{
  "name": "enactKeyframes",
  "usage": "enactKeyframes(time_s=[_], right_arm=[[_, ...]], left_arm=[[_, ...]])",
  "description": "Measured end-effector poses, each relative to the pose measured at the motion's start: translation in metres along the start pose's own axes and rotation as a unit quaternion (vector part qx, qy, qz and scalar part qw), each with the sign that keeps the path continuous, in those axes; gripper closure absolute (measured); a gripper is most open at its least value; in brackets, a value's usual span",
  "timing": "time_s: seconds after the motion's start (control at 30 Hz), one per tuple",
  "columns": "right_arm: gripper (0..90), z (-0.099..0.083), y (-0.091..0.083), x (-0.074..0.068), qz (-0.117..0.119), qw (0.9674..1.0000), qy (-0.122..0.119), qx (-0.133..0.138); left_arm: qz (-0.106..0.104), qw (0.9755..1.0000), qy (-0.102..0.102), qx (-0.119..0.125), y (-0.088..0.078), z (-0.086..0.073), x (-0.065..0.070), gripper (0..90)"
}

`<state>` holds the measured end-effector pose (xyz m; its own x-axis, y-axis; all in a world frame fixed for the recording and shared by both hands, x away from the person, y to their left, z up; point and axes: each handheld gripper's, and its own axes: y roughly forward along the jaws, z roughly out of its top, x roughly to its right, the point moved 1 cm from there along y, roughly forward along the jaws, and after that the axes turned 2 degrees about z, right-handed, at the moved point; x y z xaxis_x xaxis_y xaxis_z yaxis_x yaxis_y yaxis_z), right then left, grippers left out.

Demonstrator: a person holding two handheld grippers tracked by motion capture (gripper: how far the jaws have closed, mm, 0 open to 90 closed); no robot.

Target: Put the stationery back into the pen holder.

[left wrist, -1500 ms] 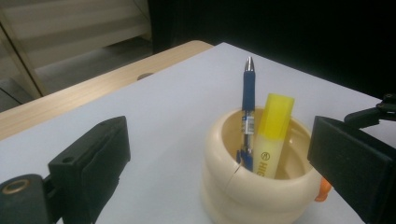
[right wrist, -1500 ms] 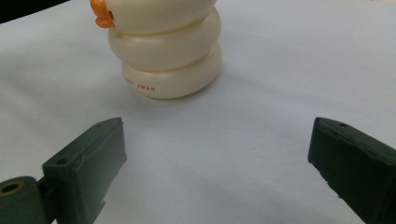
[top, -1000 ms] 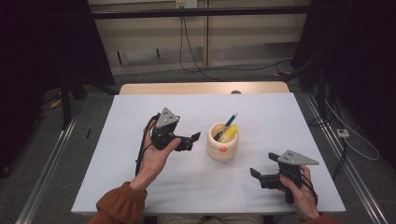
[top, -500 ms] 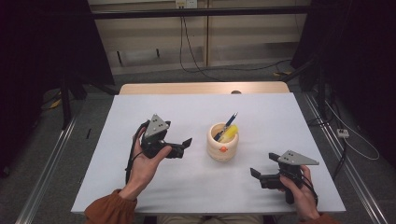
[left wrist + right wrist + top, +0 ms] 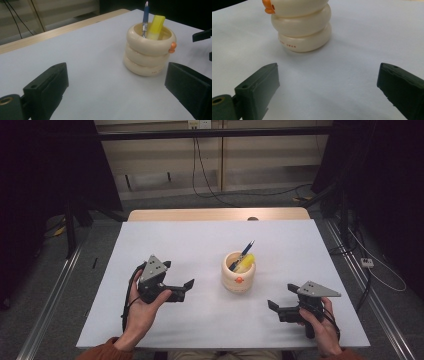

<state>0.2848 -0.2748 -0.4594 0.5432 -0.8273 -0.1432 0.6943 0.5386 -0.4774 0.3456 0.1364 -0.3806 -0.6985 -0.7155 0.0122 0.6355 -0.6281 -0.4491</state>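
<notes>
A cream ringed pen cup (image 5: 238, 275) with a small orange knob stands right of the table's middle. It holds a blue pen (image 5: 243, 253) and a yellow highlighter (image 5: 246, 262). My left gripper (image 5: 184, 290) is open and empty, held to the cup's left with its jaws toward it. In the left gripper view the cup (image 5: 149, 53), pen (image 5: 145, 17) and highlighter (image 5: 156, 25) sit ahead of the wide-apart jaws of my left gripper (image 5: 115, 92). My right gripper (image 5: 281, 299) rests open and empty near the front right. In the right gripper view the cup (image 5: 302, 27) stands just beyond my right gripper (image 5: 327, 90).
The white table (image 5: 200, 245) has a wooden strip (image 5: 215, 214) along its far edge. Cables run over the floor behind it, and dark curtains stand at both sides. The other gripper's jaw tip (image 5: 202, 36) shows at the right edge of the left gripper view.
My left gripper has drawn back left and toward the front edge, away from the cup, staying open. The right gripper has not moved.
</notes>
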Motion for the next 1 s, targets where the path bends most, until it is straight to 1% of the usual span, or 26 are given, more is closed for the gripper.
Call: enactKeyframes(time_s=[0.1, 0.13, 0.17, 0.2, 0.37, 0.47, 0.53, 0.6, 0.73, 0.87, 0.93, 0.97, 1.0], right_arm=[[4.1, 0.000, 0.000, 0.000, -0.001, 1.0000, 0.000, 0.000], [4.1, 0.000, 0.000, 0.000, -0.001, 1.0000, 0.000, 0.000], [4.1, 0.000, 0.000, 0.000, 0.000, 1.0000, 0.000, 0.000], [4.1, 0.000, 0.000, 0.000, -0.001, 1.0000, 0.002, 0.000], [4.1, 0.000, 0.000, 0.000, -0.001, 1.0000, 0.002, 0.000], [4.1, 0.000, 0.000, 0.000, -0.001, 1.0000, 0.002, 0.000], [4.1, 0.000, 0.000, 0.000, -0.002, 1.0000, 0.000, 0.000], [4.1, 0.000, 0.000, 0.000, -0.002, 1.0000, 0.001, 0.000], [4.1, 0.000, 0.000, 0.000, -0.002, 1.0000, 0.001, 0.001], [4.1, 0.000, 0.000, 0.000, -0.002, 1.0000, 0.003, 0.001], [4.1, 0.000, 0.000, 0.000, -0.002, 1.0000, 0.002, 0.001], [4.1, 0.000, 0.000, 0.000, -0.002, 1.0000, 0.002, 0.001], [4.1, 0.000, 0.000, 0.000, -0.002, 1.0000, 0.002, 0.001]], left_arm=[[0.017, 0.9999, 0.002, -0.002, -0.006, -0.006, -0.002, 4.9], [0.019, 0.9998, 0.003, -0.005, -0.007, -0.008, -0.003, 4.9], [0.017, 0.9999, -0.001, -0.004, -0.009, -0.010, -0.004, 4.9], [0.020, 0.9998, 0.001, -0.005, -0.011, -0.012, -0.005, 4.9], [0.030, 0.9995, -0.004, -0.009, -0.017, -0.020, -0.009, 4.9], [0.040, 0.9991, -0.006, -0.013, -0.019, -0.026, -0.010, 4.9], [0.046, 0.9988, -0.002, -0.016, -0.020, -0.030, -0.011, 5.8], [0.052, 0.9985, -0.006, -0.015, -0.021, -0.034, -0.011, 6.0], [0.054, 0.9982, -0.017, -0.020, -0.024, -0.043, -0.014, 6.0], [0.059, 0.9977, -0.028, -0.017, -0.026, -0.050, -0.014, 6.0], [0.053, 0.9980, -0.021, -0.026, -0.025, -0.053, -0.012, 6.0], [0.050, 0.9983, -0.015, -0.026, -0.024, -0.056, -0.011, 6.0], [0.052, 0.9982, -0.011, -0.027, -0.023, -0.058, -0.010, 6.0]])
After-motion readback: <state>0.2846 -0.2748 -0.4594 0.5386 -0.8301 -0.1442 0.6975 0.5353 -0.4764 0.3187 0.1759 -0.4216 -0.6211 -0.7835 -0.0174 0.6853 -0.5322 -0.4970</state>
